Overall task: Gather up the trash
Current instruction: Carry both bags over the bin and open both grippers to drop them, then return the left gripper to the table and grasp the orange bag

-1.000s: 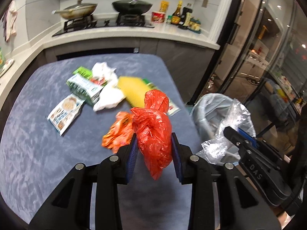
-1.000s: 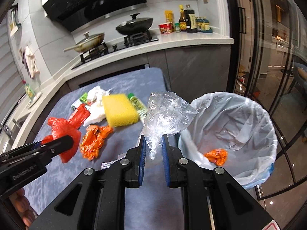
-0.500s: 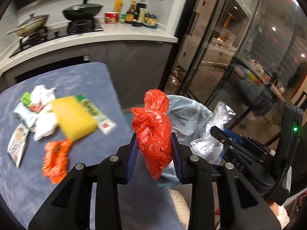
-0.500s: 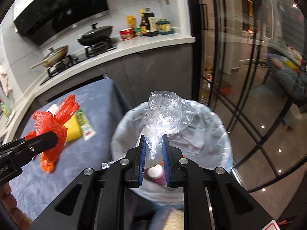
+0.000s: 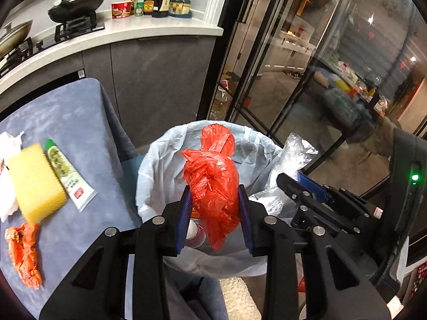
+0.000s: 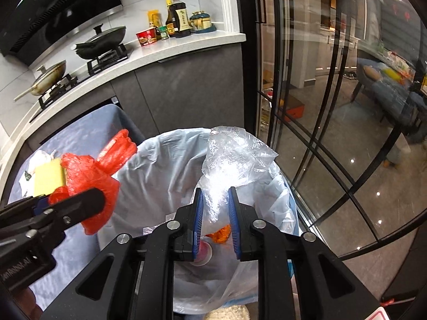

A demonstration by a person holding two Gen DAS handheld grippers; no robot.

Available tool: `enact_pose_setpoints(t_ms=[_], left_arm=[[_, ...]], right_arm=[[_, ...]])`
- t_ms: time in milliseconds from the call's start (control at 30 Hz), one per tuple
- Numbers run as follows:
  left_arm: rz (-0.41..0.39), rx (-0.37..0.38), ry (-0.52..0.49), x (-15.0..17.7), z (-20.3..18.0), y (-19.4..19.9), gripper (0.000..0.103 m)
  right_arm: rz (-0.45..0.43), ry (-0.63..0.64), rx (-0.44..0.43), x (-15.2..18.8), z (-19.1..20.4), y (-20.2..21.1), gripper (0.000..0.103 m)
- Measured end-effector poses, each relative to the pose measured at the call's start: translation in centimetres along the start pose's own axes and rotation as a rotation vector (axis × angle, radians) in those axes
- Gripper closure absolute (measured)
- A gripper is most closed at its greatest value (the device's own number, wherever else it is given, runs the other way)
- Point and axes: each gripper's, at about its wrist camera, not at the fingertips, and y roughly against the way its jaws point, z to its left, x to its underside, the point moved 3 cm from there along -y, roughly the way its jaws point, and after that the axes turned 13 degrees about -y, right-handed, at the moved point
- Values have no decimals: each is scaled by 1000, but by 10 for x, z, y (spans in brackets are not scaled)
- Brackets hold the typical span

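My left gripper (image 5: 214,194) is shut on a knotted red plastic bag (image 5: 213,176), which hangs over the near-left part of the white-lined trash bin (image 5: 160,165). Over the bin's right side, my right gripper (image 6: 214,194) holds a crumpled clear plastic bag (image 6: 234,154) between its blue pads. Its jaws are opening, and the bag still stands upright between them. Down in the bin (image 6: 165,165) lie an orange wrapper (image 6: 221,233) and a small pink-and-white cup (image 6: 204,250). The right wrist view shows the red bag (image 6: 88,170) at the left.
On the blue-grey table (image 5: 74,122) to the left of the bin lie a yellow sponge (image 5: 34,184), a green-capped tube (image 5: 66,173), an orange wrapper (image 5: 24,253) and white tissue (image 5: 8,144). Behind runs a kitchen counter (image 6: 186,45) with pans and bottles. Glass doors (image 6: 333,106) stand at the right.
Both grippers have swung right from above the table to over the bin, each carrying its bag. The gap between the right gripper's pads has widened a little.
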Motion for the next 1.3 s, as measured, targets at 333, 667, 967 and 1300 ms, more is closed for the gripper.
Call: enact_pose_setpoints(t_ms=[333, 667, 967, 1300], left_arm=[[14, -26, -11, -3, -4, -11, 51], [-12, -40, 31, -2, 12, 6, 49], [-32, -130, 86, 17, 47, 42, 43], [-26, -258, 168, 56, 101, 86, 43]], right_arm=[[-15, -42, 10, -4, -7, -2, 59], [-62, -20, -8, -5, 11, 17, 57], [-63, 35, -67, 10, 54, 33, 57], [-27, 132, -140, 42, 120, 39, 56]])
